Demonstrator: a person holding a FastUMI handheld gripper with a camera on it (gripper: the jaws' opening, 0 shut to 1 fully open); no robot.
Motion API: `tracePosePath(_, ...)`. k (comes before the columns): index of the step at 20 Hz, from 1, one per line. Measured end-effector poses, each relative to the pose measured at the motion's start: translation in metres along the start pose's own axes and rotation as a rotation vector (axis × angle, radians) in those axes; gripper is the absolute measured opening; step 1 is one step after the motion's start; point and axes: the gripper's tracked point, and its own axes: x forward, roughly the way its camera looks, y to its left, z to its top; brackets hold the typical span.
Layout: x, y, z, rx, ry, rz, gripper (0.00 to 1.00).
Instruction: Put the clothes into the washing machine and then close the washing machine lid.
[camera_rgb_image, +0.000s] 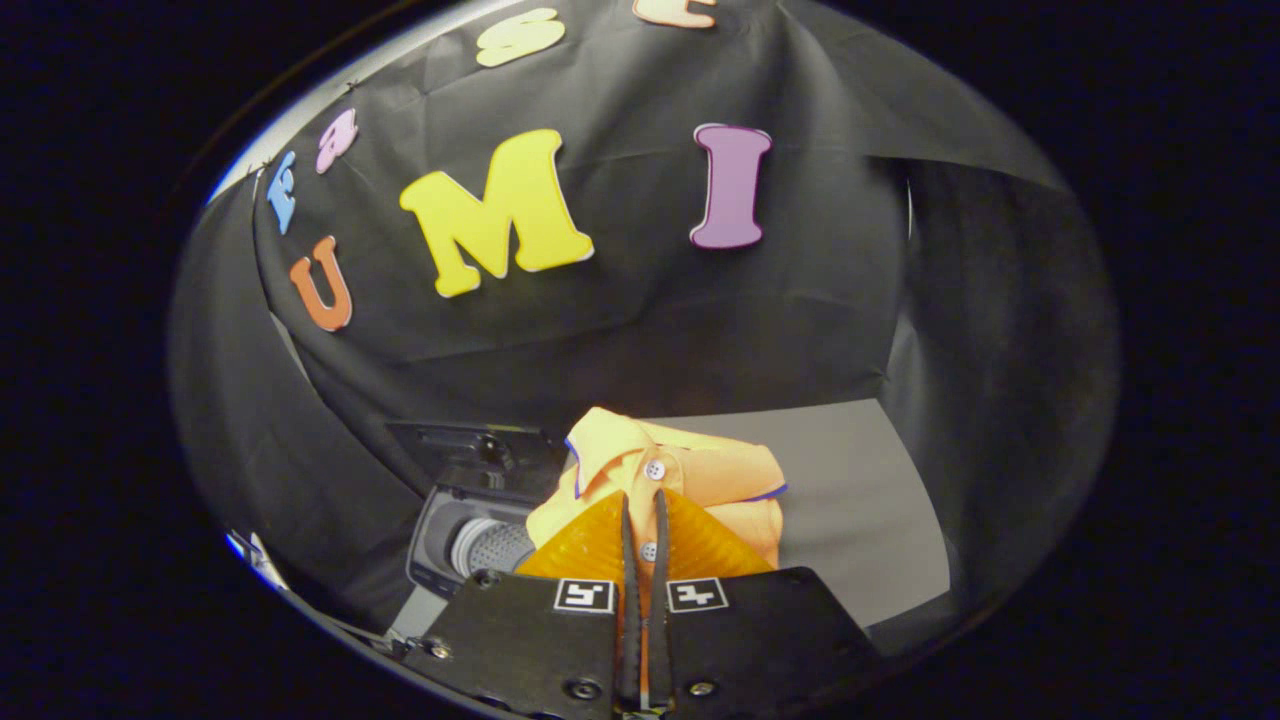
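Gripper view: gripper (644, 520) fingers nearly pressed together, pinching the orange shirt (680, 475) by its button placket, shirt lifted clear of the grey table (860, 500). Washing machine (470, 530) sits just beside the shirt, lid (470, 445) up, drum open with nothing visible inside. Progress looks early: shirt picked up but not yet in the drum, lid closing still to do.

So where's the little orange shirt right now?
In the gripper view the orange shirt is pinched between the gripper fingers, held up above the grey table, with the open washing machine below on its left.
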Motion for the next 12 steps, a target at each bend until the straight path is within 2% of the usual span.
tracePosePath(6,-0.050,0.071,0.016,-0.004,-0.083,0.042,0.06)
tracePosePath(12,-0.071,0.148,0.016,-0.017,-0.121,0.090,0.06)
